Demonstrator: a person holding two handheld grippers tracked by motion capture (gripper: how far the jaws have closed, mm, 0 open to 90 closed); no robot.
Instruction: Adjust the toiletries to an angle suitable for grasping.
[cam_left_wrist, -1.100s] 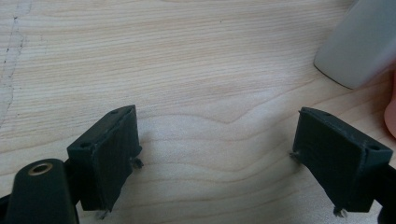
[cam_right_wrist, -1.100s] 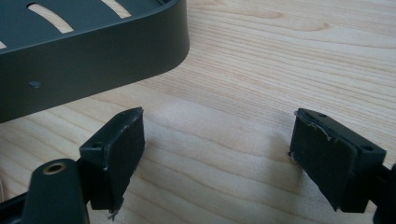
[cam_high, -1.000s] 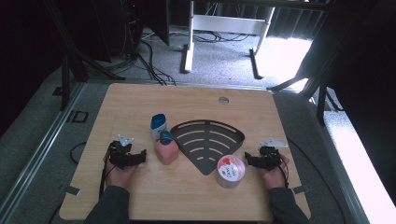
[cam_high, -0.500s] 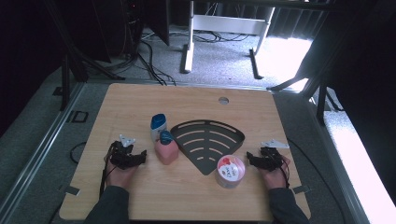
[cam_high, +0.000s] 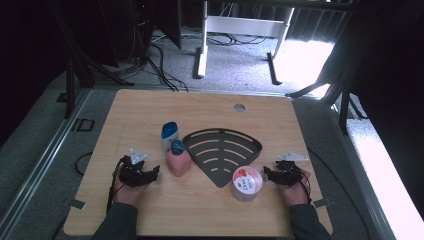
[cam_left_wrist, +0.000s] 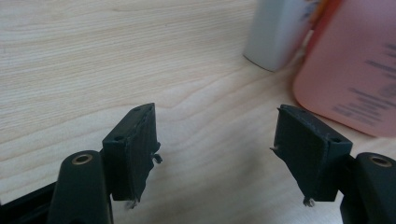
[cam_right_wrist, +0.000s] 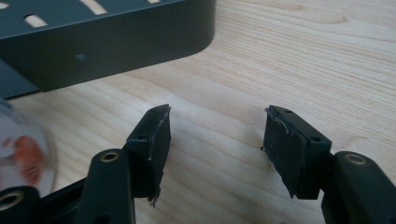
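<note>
On the near half of the table (cam_high: 150, 107), high view: left gripper (cam_high: 150, 174) just beside a pink bottle (cam_high: 178, 161); behind that bottle and touching it, a white bottle (cam_high: 169, 135) with a blue cap. Centre: a dark fan-shaped rack (cam_high: 220, 152), slotted, lying flat. At its near right edge, a round tub (cam_high: 247, 183) with a red-and-white lid. Right gripper (cam_high: 270, 174) just right of the tub, apart from it.

Left gripper view: the left gripper's (cam_left_wrist: 215, 149) jaws stand apart with bare wood between them — nothing held; they have just been closing. Pink bottle (cam_left_wrist: 352, 70) ahead and to the right, blurred print on its side; white bottle's (cam_left_wrist: 278, 32) lower corner beside it. The high view gives neither the print nor the jaw gap.

Right gripper view: the right gripper's (cam_right_wrist: 215, 140) jaws likewise parted over bare wood, empty, and just been closing. Rack's (cam_right_wrist: 116, 42) rounded corner and upright wall ahead-left, a wall the high view flattens; tub (cam_right_wrist: 25, 158) at the left edge, blurred.

Room: broad bare wood along the far edge and both side edges. A small round hole (cam_high: 239, 107) near the far edge. Near edge lies close behind both hands.
</note>
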